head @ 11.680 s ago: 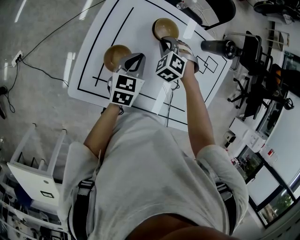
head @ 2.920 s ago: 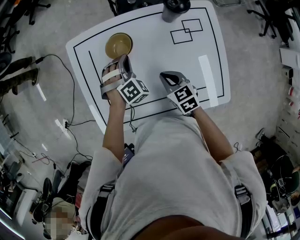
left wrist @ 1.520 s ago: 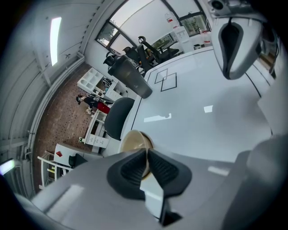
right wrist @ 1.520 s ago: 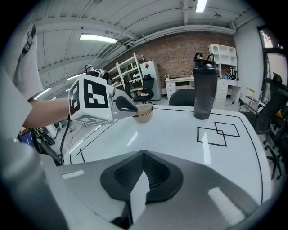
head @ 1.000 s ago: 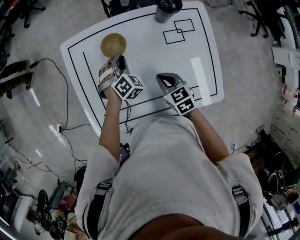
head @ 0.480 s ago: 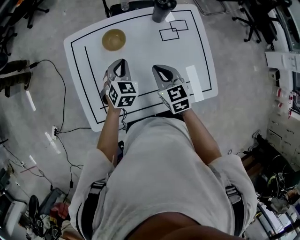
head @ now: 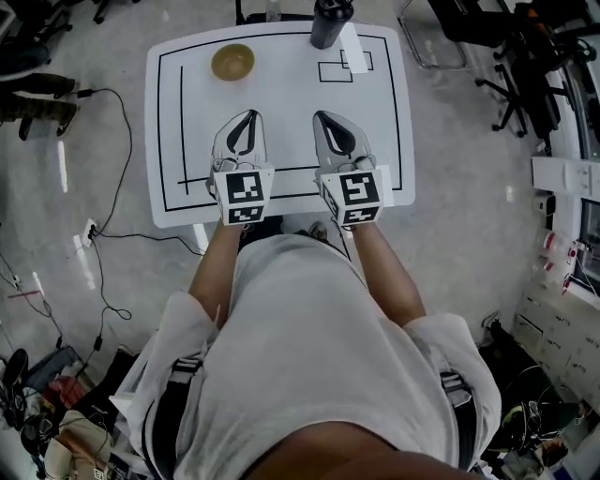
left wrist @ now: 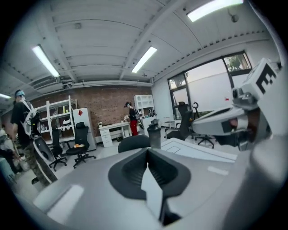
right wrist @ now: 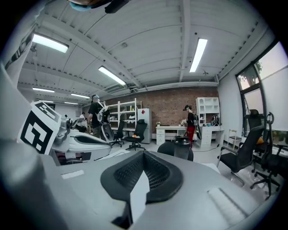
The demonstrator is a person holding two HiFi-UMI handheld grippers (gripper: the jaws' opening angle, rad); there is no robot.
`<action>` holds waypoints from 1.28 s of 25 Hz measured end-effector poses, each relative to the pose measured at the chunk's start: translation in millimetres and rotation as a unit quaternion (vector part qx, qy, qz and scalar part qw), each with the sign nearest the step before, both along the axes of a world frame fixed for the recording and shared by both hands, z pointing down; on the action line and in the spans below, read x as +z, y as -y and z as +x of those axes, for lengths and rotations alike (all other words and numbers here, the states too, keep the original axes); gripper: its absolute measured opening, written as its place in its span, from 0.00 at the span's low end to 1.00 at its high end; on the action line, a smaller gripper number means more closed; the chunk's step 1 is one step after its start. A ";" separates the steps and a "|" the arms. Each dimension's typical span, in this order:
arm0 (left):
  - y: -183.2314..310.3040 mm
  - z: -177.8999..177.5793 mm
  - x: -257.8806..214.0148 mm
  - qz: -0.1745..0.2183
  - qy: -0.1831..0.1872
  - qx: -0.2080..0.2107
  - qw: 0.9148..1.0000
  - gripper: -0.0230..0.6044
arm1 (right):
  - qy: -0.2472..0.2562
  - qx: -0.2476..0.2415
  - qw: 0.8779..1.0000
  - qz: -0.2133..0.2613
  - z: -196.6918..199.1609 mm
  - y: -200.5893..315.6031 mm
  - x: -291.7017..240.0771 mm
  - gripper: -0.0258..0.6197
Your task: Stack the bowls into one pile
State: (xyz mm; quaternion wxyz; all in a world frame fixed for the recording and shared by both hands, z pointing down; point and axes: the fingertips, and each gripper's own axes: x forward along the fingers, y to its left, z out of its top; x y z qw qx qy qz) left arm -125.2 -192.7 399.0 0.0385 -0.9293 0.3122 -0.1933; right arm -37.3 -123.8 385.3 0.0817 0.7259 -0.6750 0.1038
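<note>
At the bottom of the head view, the person's pale shirt (head: 309,375) fills the frame, and both bare forearms reach up from it toward the middle. Each ends in a hand-held tool with its marker cube facing the camera: the left marker cube (head: 246,195) and the right marker cube (head: 354,195) sit side by side at the near edge of the white table (head: 281,112).

Above the cubes, the left gripper (head: 246,112) and right gripper (head: 322,114) lie parallel over the near half of the table, apart from one another and pointing toward the top of the frame. In the left gripper view the left gripper (left wrist: 147,149) has its jaws pressed together at the tips, with nothing between them. The right gripper view shows the right gripper (right wrist: 144,152) the same way, its jaws meeting and empty. Each of these views catches the other tool off to one side.

Farther up, black lines frame the tabletop. The bowls (head: 232,62) sit in the table's upper left corner, well apart from both tools, and show as one round brown shape; how many are nested there cannot be told. A dark tumbler (head: 330,23) stands at the far edge, right of the bowls. A black cable (head: 112,141) trails across the grey floor at the left.
</note>
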 end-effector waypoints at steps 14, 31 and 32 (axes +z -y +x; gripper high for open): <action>-188.1 15.7 -58.0 0.011 -0.101 -0.026 0.994 0.04 | -0.022 -0.026 0.998 0.061 7.1 -162.7 -57.4 0.04; -284.4 26.9 -64.2 0.010 -0.080 0.011 0.997 0.04 | 0.017 -0.029 0.997 0.076 -0.1 -255.6 -54.5 0.04; -285.5 26.1 -63.2 0.010 -0.077 0.012 0.997 0.04 | 0.019 -0.030 0.997 0.075 -1.3 -255.9 -52.9 0.04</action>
